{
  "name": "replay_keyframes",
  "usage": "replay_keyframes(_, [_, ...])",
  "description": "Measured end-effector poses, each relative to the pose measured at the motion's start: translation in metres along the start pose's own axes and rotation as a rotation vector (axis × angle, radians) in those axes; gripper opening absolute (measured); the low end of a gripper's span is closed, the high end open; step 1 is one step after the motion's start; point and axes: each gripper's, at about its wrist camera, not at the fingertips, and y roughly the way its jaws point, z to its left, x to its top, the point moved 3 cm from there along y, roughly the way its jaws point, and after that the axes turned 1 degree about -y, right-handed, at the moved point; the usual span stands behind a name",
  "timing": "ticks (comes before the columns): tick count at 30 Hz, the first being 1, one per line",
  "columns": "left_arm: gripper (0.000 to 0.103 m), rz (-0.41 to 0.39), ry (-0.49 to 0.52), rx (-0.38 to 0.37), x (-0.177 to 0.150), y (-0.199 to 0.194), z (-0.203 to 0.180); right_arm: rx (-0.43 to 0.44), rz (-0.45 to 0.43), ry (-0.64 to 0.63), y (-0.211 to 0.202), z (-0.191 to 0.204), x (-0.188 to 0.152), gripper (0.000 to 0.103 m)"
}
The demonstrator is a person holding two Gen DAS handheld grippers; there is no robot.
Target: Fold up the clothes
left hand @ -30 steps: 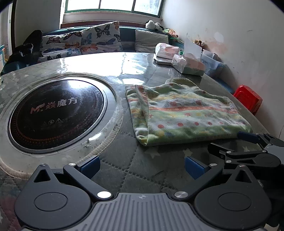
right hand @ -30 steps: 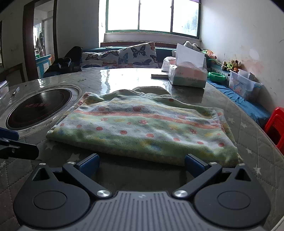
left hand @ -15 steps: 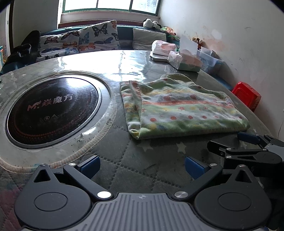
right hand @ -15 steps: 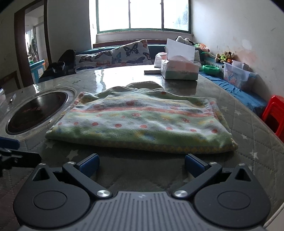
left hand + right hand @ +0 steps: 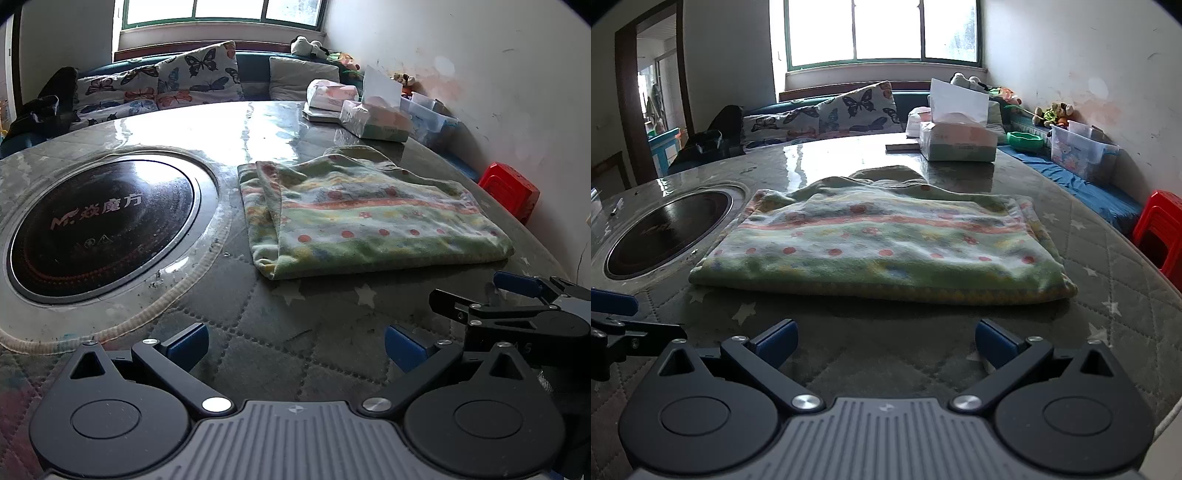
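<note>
- The cloth (image 5: 882, 243) is folded into a flat block with green, pink and yellow stripes and red dots. It lies on the table (image 5: 1108, 295), near the edge at 3 o'clock in the left camera view.
- In the right camera view the cloth sits straight ahead at 12 o'clock, with its long folded edge facing the camera.
- A small green piece of the cloth sticks out at the far side.
- The right gripper (image 5: 884, 341) is low over the table, close to the cloth but not touching it. Its blue fingers (image 5: 775, 338) are spread wide and hold nothing.
- The left gripper (image 5: 295, 345) is also just over the table, with the cloth at about 1 o'clock. Its fingers are spread wide too, and they are empty.
- A round black cooktop (image 5: 99, 225) is set into the table just beside the cloth, at 10 o'clock in the left view.
- A tissue box (image 5: 956, 142) stands farther back on the table.
- A red stool (image 5: 1160, 232) is past the table edge at 3 o'clock.
</note>
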Motion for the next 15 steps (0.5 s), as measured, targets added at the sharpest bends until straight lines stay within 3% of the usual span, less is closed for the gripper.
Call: replay_keyframes(15, [0.103,0.006,0.016,-0.011,-0.0028,-0.0004,-0.0064,-0.006,0.0,0.018,-0.0027,-0.0052,-0.0014,0.103])
